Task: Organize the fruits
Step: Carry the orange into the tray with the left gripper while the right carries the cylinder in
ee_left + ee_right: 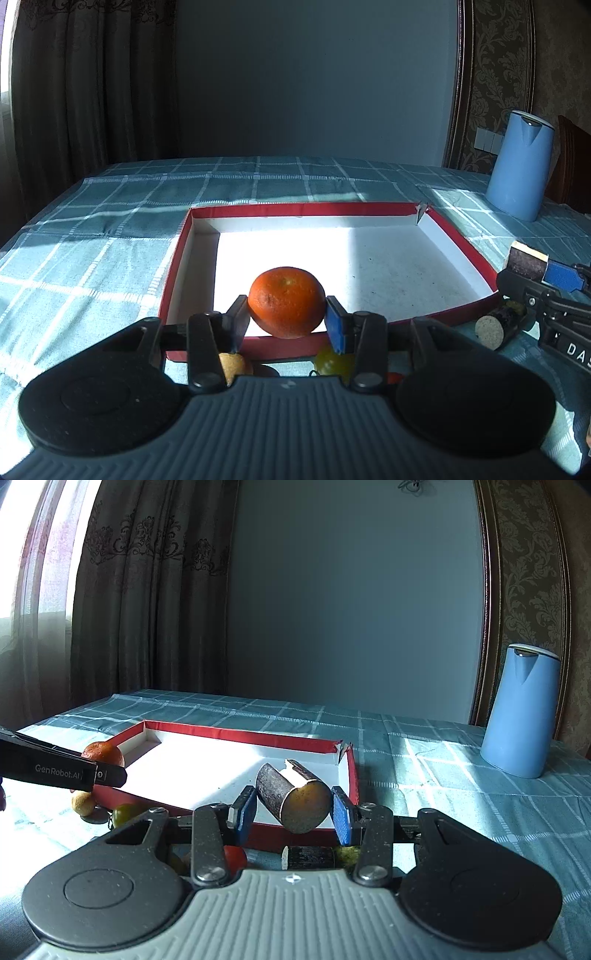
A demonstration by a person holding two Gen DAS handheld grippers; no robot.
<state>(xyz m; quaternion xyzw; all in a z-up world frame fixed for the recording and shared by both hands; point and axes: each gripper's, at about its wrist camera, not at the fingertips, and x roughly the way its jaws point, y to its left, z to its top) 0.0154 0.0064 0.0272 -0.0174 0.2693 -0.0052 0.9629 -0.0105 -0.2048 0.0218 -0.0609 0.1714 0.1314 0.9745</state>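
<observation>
Both pairs of jaws are clamped on cargo: our left gripper (pixel 288 317) pinches an orange (pixel 286 301), our right gripper (pixel 293 810) a dark cylindrical piece with a pale cut face (pixel 295 797). We hold both above the near edge of the red-rimmed tray (pixel 177 266), whose white floor shows nothing in it, so we judge no fruit sorted yet. On the checked cloth (pixel 110 221) before the tray a yellowish fruit (pixel 84 803), a green one (pixel 123 814), a red one (pixel 234 856) and another dark cylinder (pixel 308 857) wait.
</observation>
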